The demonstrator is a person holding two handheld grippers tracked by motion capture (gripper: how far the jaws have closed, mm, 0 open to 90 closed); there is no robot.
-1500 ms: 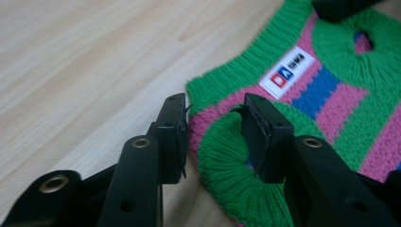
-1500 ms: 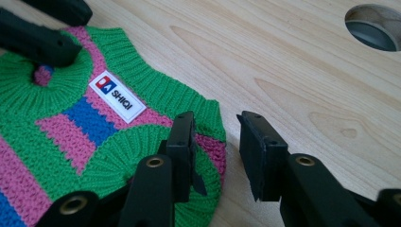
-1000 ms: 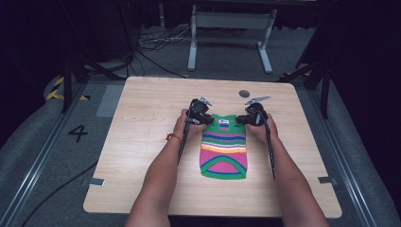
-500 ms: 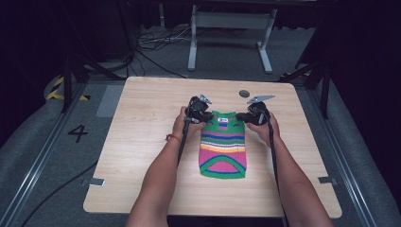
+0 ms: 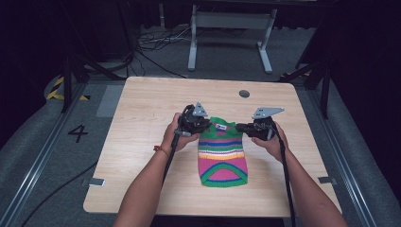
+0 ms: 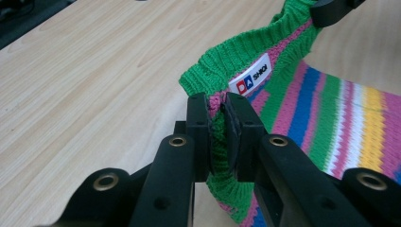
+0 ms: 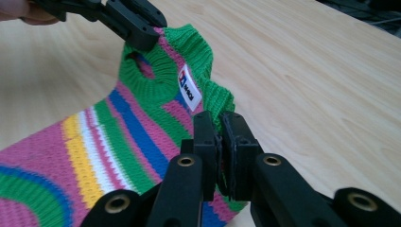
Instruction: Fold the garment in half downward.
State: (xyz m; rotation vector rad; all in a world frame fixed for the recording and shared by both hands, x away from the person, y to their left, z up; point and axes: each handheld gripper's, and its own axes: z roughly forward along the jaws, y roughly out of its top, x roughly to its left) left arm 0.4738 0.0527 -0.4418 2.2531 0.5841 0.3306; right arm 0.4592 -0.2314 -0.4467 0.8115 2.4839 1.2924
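Light wooden table (image 5: 142, 156), striped knitted garment (image 5: 222, 163) lying on it

Light wooden table (image 5: 142, 109), grey carpeted floor (image 5: 38, 142) marked 4, metal stand (image 5: 229, 21), tangled cables (image 5: 156, 40), dark surroundings.

Sweater (image 5: 222, 153): ribbed, coarse knitted wool-like cloth, matt, with a smooth white woven label (image 6: 253, 79). Bench (image 5: 142, 142): pale wood-grain top, smooth, faint sheen. Left gripper (image 6: 217, 118) and right gripper (image 7: 219, 137): matt black plastic, with brass-coloured metal rivets (image 6: 178, 141). Plate (image 5: 267, 112): dull grey metal.
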